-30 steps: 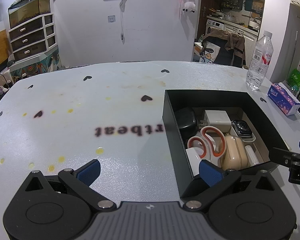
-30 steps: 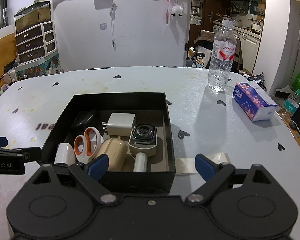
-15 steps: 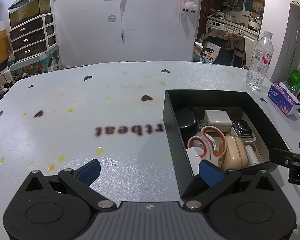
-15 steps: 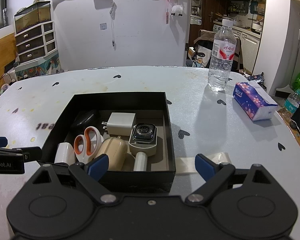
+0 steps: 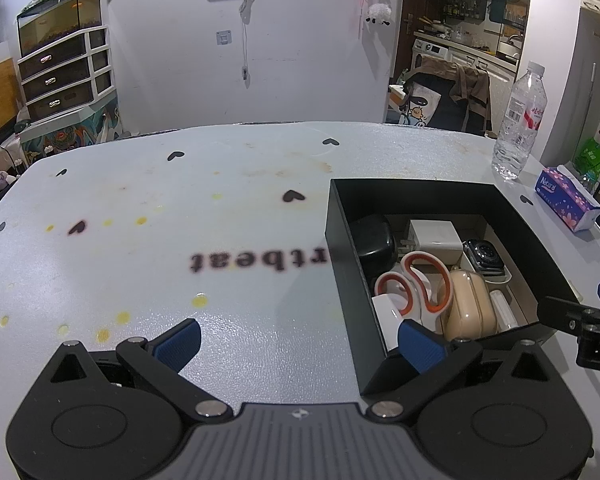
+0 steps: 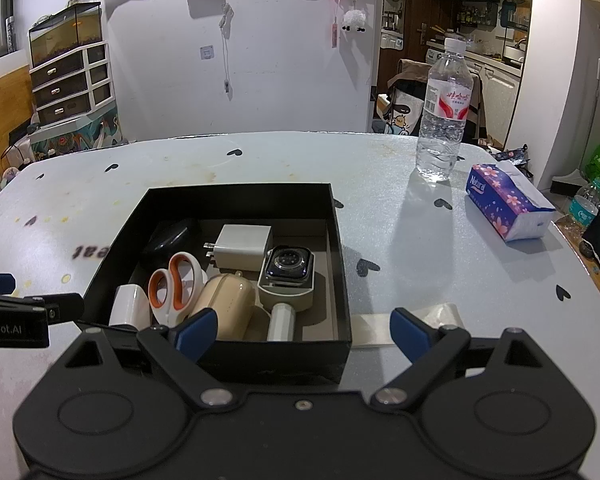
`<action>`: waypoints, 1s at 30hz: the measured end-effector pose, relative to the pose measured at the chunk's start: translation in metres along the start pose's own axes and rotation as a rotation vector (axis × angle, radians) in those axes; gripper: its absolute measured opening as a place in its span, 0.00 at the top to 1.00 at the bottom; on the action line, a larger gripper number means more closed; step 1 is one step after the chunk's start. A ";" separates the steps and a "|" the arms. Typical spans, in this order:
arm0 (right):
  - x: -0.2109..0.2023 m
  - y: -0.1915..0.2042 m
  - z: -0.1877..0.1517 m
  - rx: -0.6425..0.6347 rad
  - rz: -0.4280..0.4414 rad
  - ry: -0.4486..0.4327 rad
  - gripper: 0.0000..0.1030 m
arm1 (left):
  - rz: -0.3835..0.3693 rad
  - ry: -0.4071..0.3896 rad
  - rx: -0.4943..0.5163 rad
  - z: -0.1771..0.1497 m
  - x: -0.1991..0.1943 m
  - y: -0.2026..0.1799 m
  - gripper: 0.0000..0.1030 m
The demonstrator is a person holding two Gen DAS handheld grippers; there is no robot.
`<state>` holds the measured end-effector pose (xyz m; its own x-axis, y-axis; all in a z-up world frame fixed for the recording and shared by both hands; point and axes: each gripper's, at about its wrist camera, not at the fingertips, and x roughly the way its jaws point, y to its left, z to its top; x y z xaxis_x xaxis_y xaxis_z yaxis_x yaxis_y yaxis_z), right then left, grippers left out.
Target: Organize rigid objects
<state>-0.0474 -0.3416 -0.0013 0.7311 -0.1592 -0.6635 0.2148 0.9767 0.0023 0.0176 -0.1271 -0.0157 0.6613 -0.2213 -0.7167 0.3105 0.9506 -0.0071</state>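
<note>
Black box (image 6: pixel 260 356) sitting on bench (image 5: pixel 180 200), items packed inside | left hand-held gripper (image 5: pixel 300 340) gaping wide, empty | right hand-held gripper (image 6: pixel 302 332) likewise, straddling the box's near corner.

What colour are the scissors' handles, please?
The scissors have white handles with orange inner rims, clearest in the right wrist view.
</note>
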 end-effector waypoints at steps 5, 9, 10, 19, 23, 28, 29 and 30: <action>0.000 0.000 0.000 0.000 0.000 0.002 0.09 | 0.002 0.002 -0.001 0.000 0.000 0.000 0.00; 0.000 0.001 -0.001 0.000 0.000 0.002 0.09 | 0.003 0.000 -0.002 -0.001 -0.001 0.000 0.00; 0.000 0.002 -0.001 0.000 0.000 0.002 0.09 | 0.003 0.000 -0.003 -0.001 -0.001 0.000 0.00; 0.000 0.001 -0.001 0.000 0.001 0.002 0.09 | 0.003 -0.002 -0.002 -0.001 -0.001 0.000 0.00; 0.000 0.001 -0.001 0.000 0.001 0.000 0.09 | 0.003 -0.002 -0.002 0.000 -0.002 0.000 0.00; -0.001 0.002 -0.001 -0.001 0.001 0.000 0.09 | 0.004 -0.004 -0.003 0.000 -0.004 -0.001 0.00; -0.001 0.001 -0.001 -0.001 0.002 0.000 0.09 | 0.004 -0.004 -0.003 0.000 -0.004 0.000 0.00; -0.001 0.002 -0.001 -0.001 0.003 -0.001 0.09 | 0.004 -0.004 -0.003 0.000 -0.004 0.000 0.00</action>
<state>-0.0481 -0.3395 -0.0016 0.7320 -0.1569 -0.6630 0.2124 0.9772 0.0032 0.0151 -0.1267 -0.0131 0.6655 -0.2188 -0.7136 0.3061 0.9520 -0.0064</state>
